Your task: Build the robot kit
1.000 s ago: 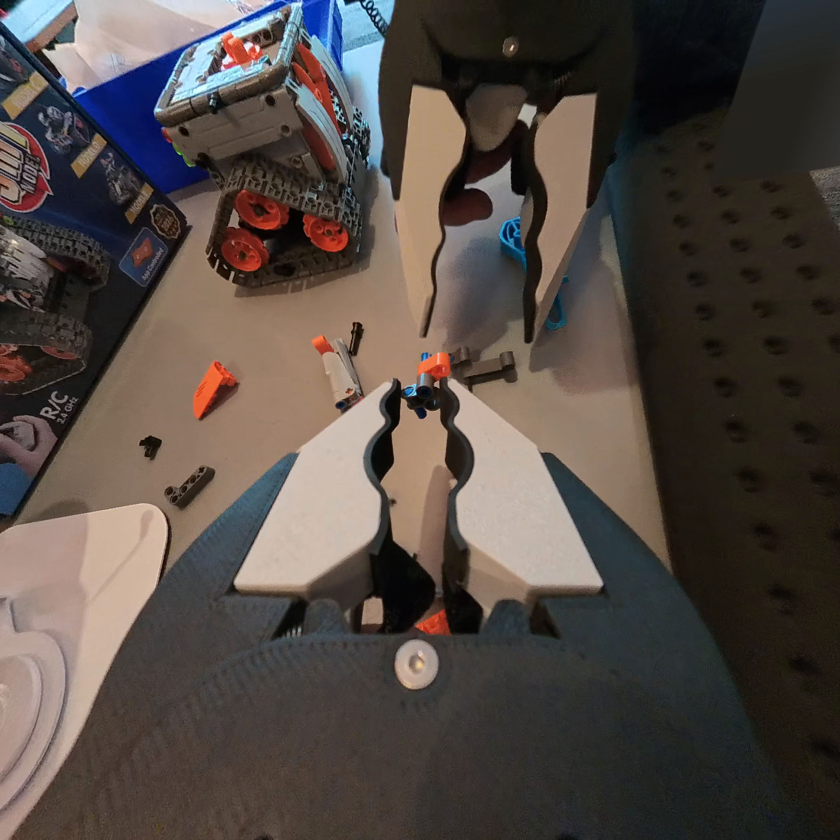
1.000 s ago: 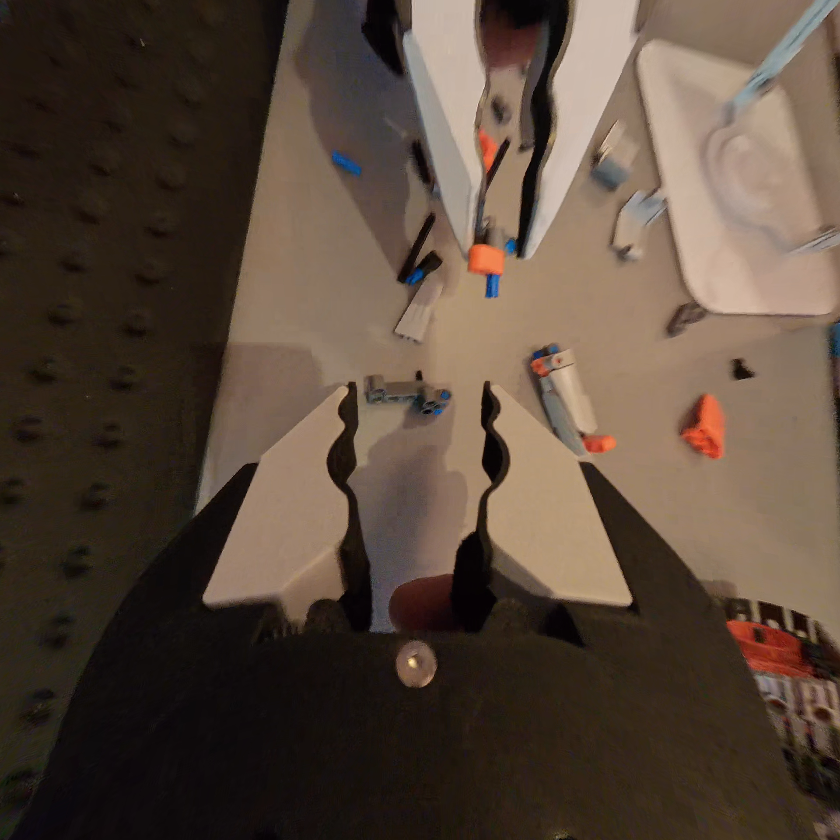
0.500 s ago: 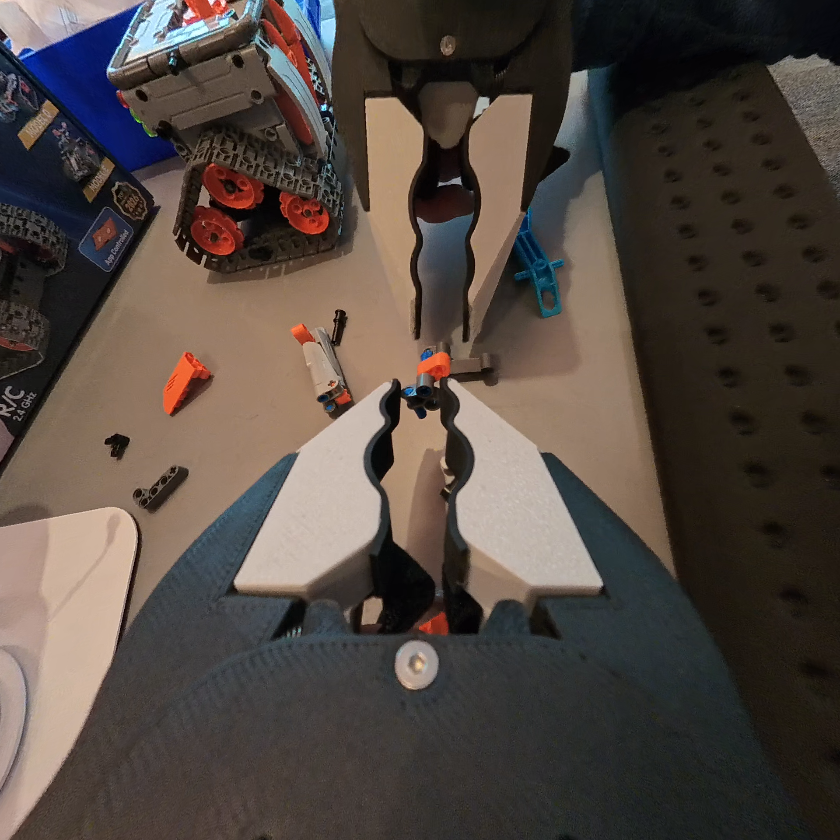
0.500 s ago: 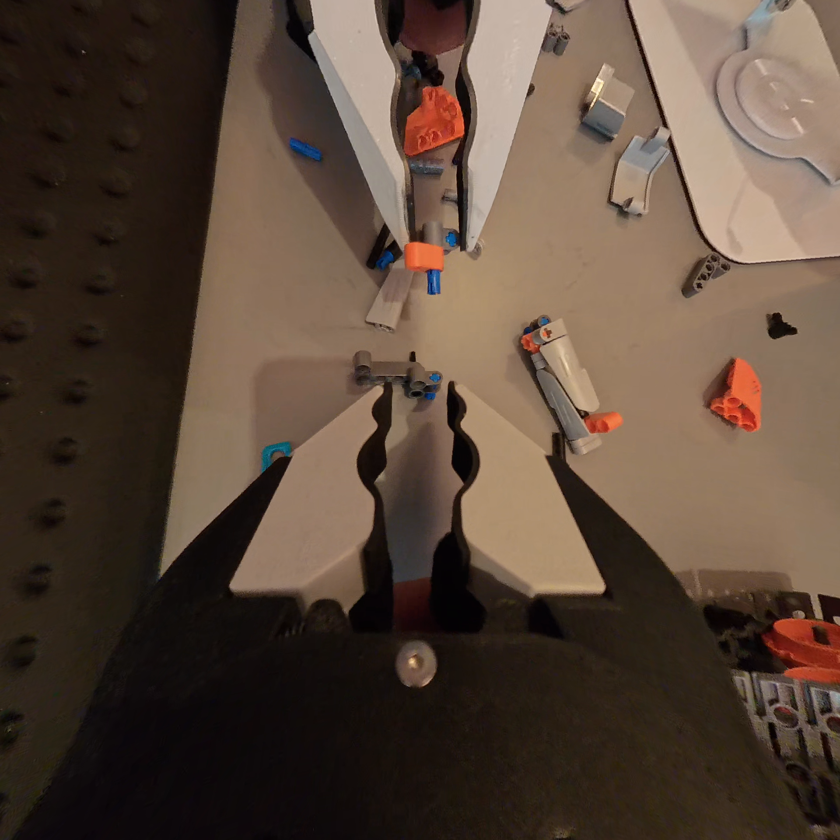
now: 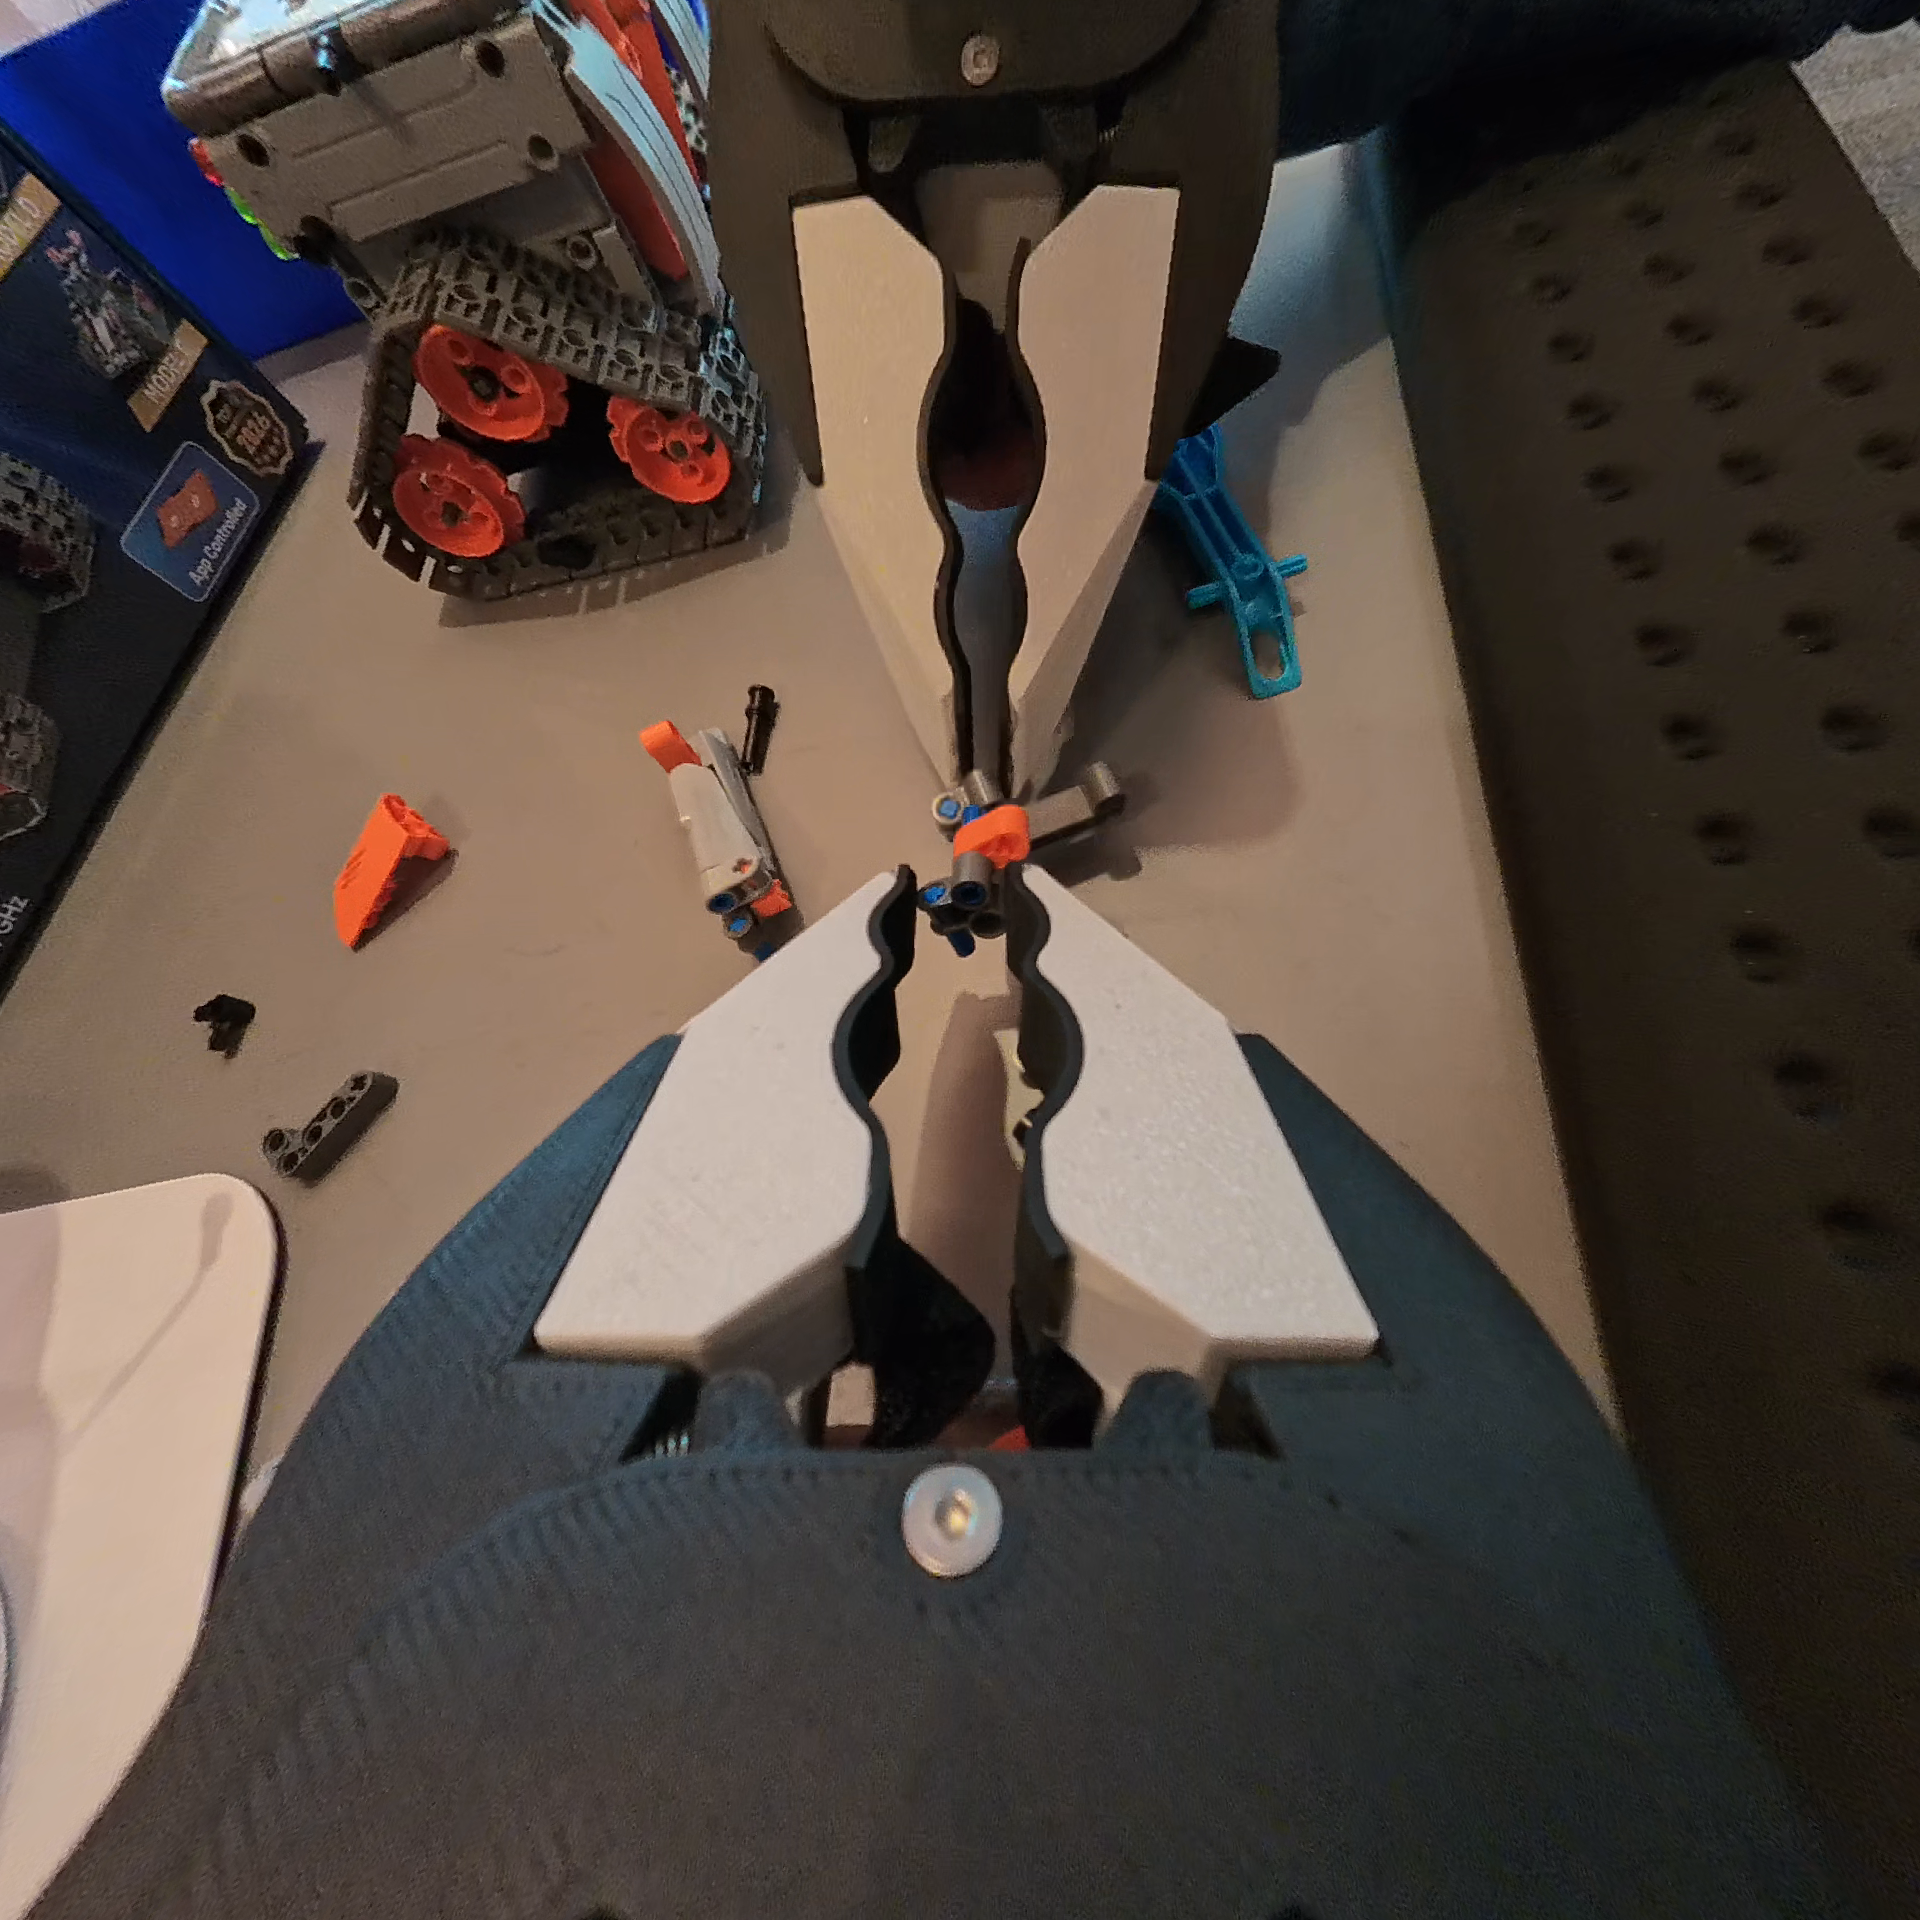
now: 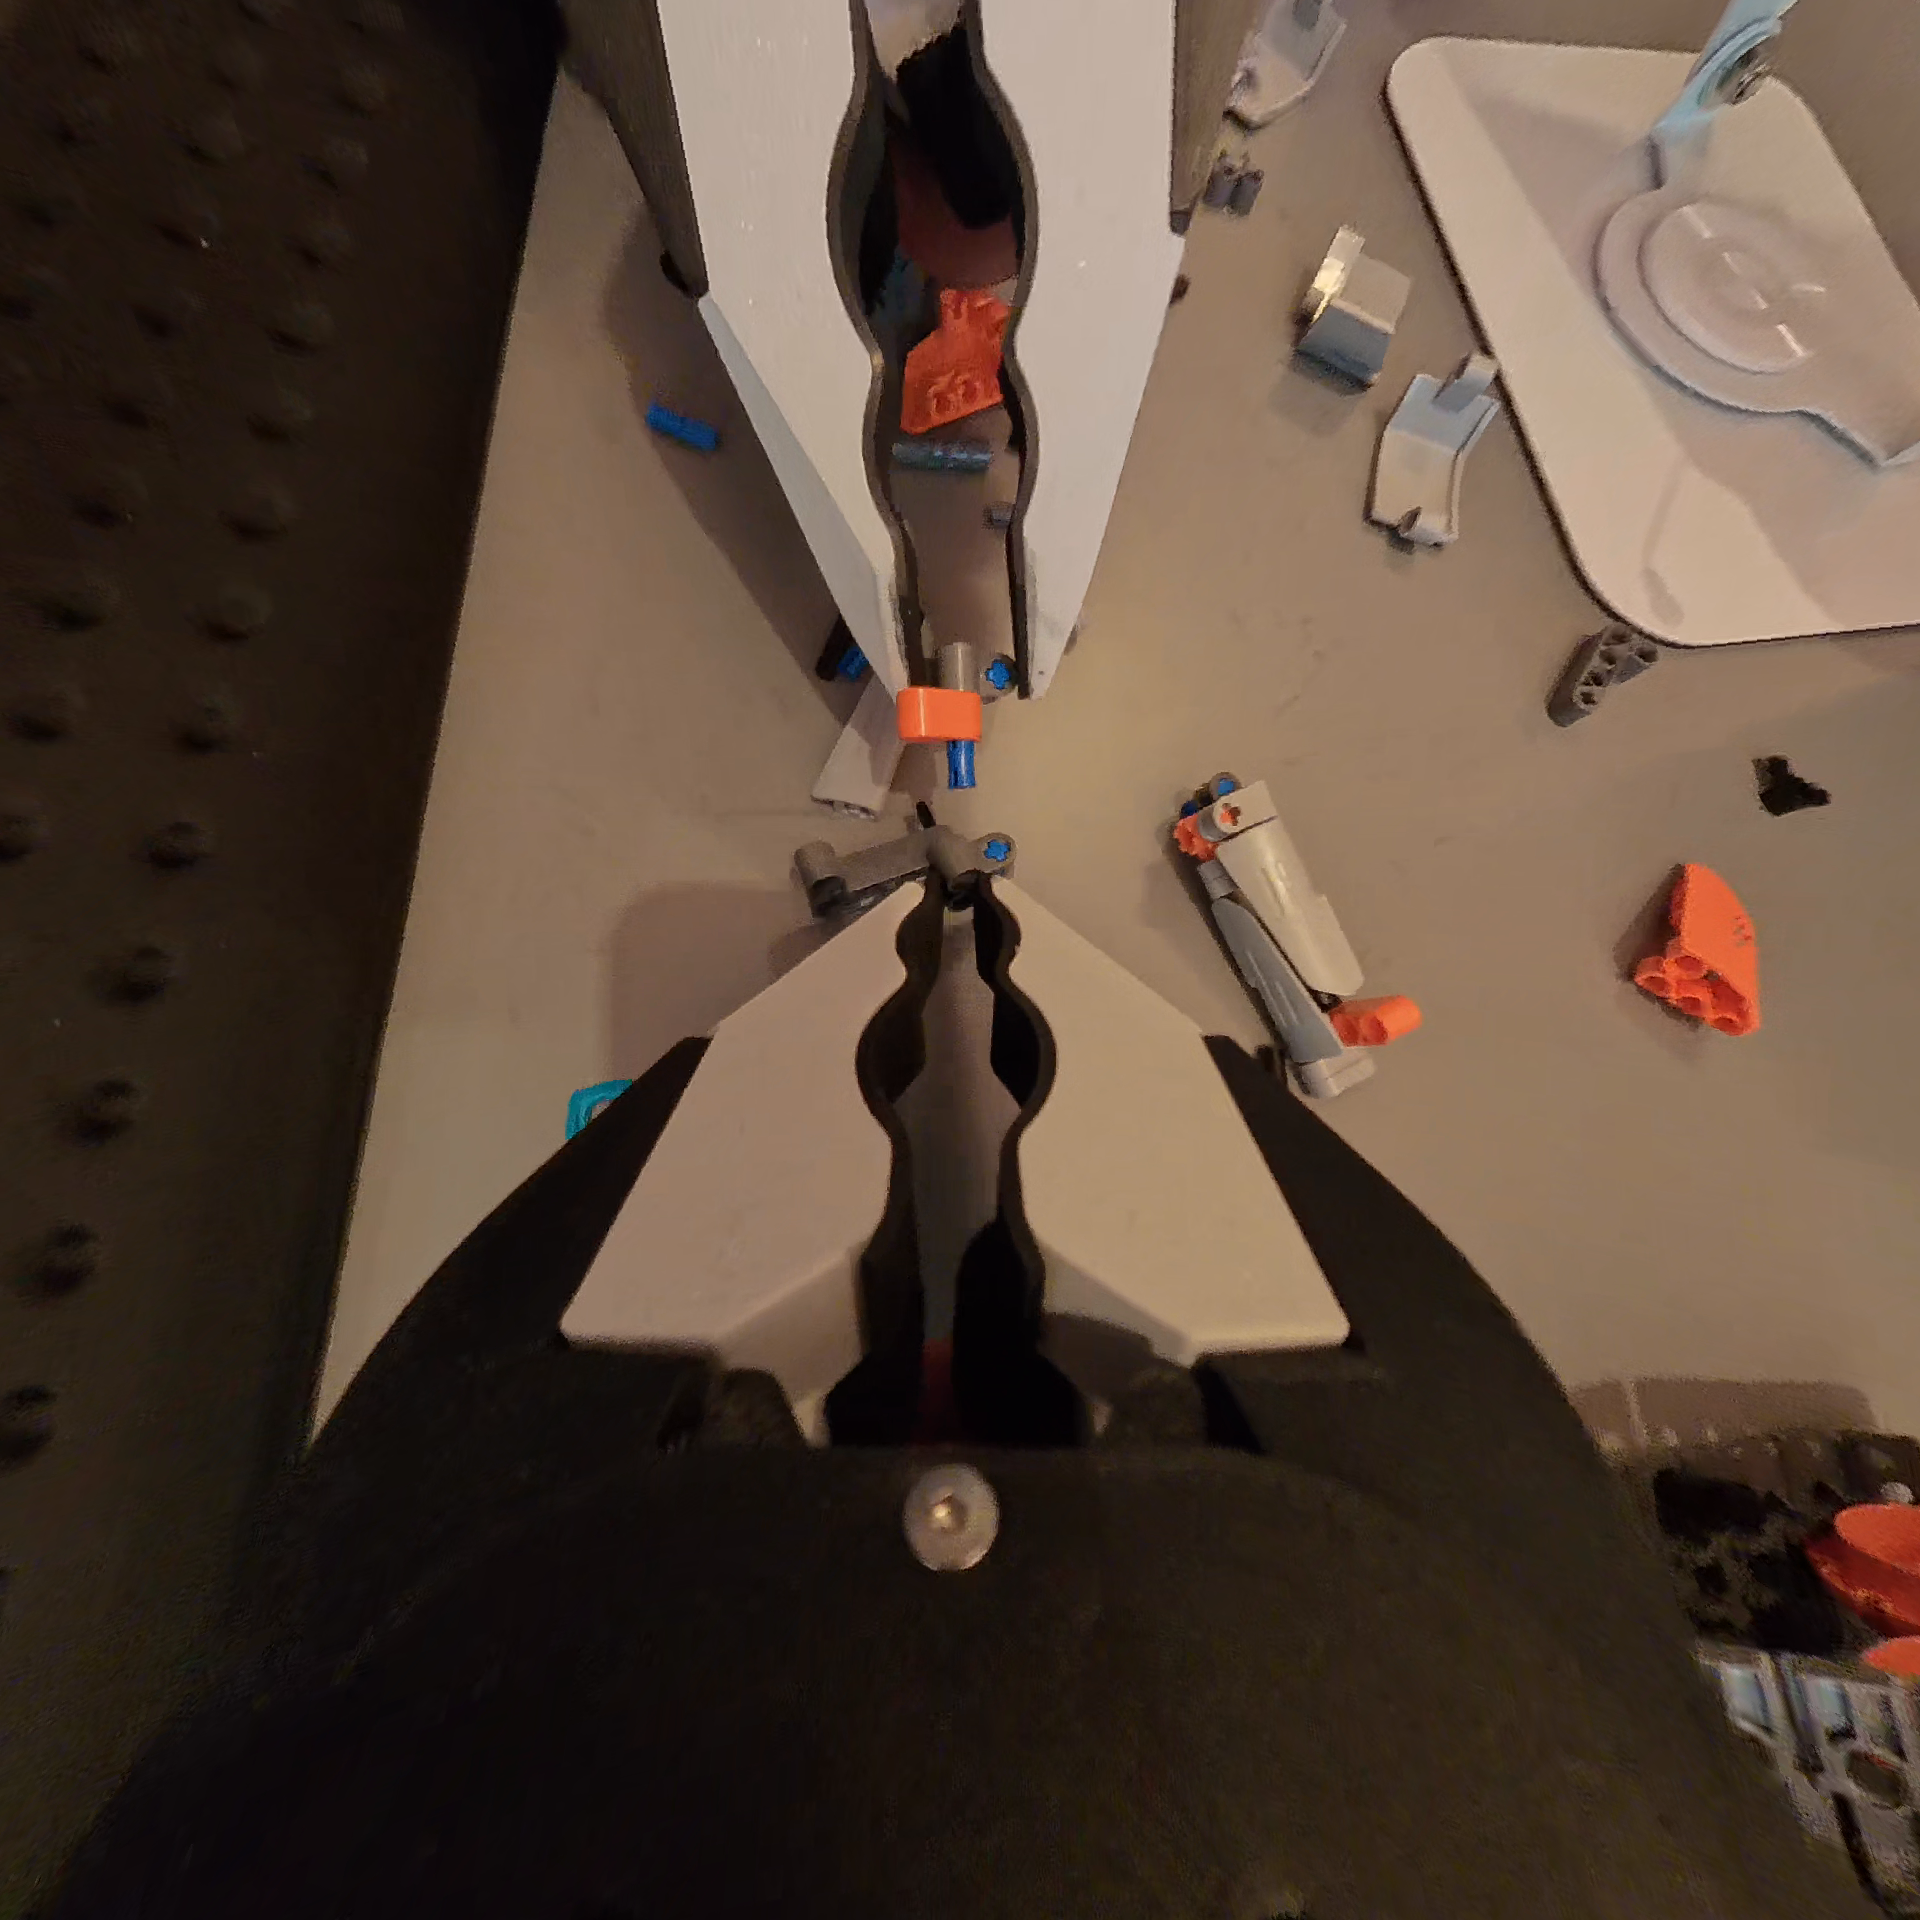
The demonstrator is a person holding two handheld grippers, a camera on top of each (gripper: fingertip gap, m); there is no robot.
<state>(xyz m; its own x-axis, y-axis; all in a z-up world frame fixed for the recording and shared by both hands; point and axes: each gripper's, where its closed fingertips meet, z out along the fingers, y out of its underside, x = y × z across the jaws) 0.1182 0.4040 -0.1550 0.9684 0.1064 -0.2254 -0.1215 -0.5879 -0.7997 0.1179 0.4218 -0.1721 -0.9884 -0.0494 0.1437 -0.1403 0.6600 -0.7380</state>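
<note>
My left gripper (image 5: 961, 885) is shut on a small assembly (image 5: 982, 862) of an orange collar, a grey connector and blue pins, held at its fingertips just above the table. The right wrist view shows the left gripper (image 6: 961, 670) from the front, with the orange collar (image 6: 935, 715) and a blue pin sticking out. My right gripper (image 6: 961, 891) faces it, shut on one end of a grey link (image 6: 894, 862) with a blue pin. In the left wrist view the right gripper (image 5: 982, 771) comes down from the top, and the link (image 5: 1070, 805) nearly touches the assembly.
A tracked model vehicle (image 5: 540, 343) and its printed box (image 5: 114, 488) stand at the back left. Loose parts lie around: an orange wedge (image 5: 384, 868), a grey-white assembly (image 5: 717, 821), a teal tool (image 5: 1242, 582), a dark bent beam (image 5: 327, 1127). A white base (image 5: 104, 1403) sits near left. A dark dimpled mat (image 5: 1714, 623) borders the right. My left and right fingertips are right by each other.
My right gripper went from open to shut, closing on the grey link. The two grippers have drawn closer, tip to tip. The left gripper kept hold of the orange-collar assembly.
</note>
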